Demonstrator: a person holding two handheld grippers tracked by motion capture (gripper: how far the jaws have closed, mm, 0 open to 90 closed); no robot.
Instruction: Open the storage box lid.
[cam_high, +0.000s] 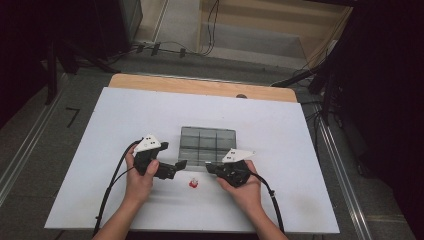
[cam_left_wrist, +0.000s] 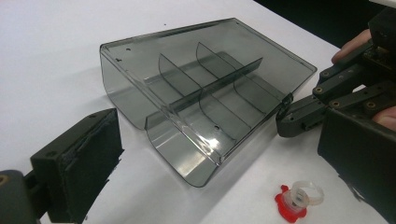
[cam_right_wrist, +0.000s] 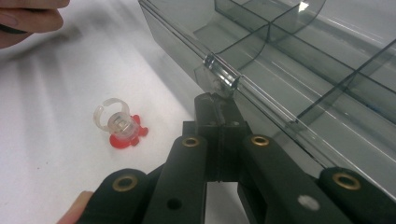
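Note:
A smoky clear compartment box (cam_high: 206, 142) (cam_left_wrist: 205, 93) (cam_right_wrist: 303, 70) lies at the middle of the white board, its lid down. A clear ring with a red flower (cam_high: 193, 184) (cam_left_wrist: 299, 200) (cam_right_wrist: 119, 123) lies just in front of it. My left gripper (cam_high: 177, 169) stands open at the box's near left corner; one of its pads (cam_left_wrist: 79, 168) is apart from the box wall. My right gripper (cam_high: 210, 167) (cam_left_wrist: 285, 119) (cam_right_wrist: 215, 105) is shut, its joined tips touching the box's front latch (cam_right_wrist: 219, 74). Nothing sits between its jaws.
The white board (cam_high: 125, 125) covers a wooden table whose far edge (cam_high: 200, 86) shows behind it. Cables and dark stands lie on the floor beyond. The board has bare room to the left, right and far side of the box.

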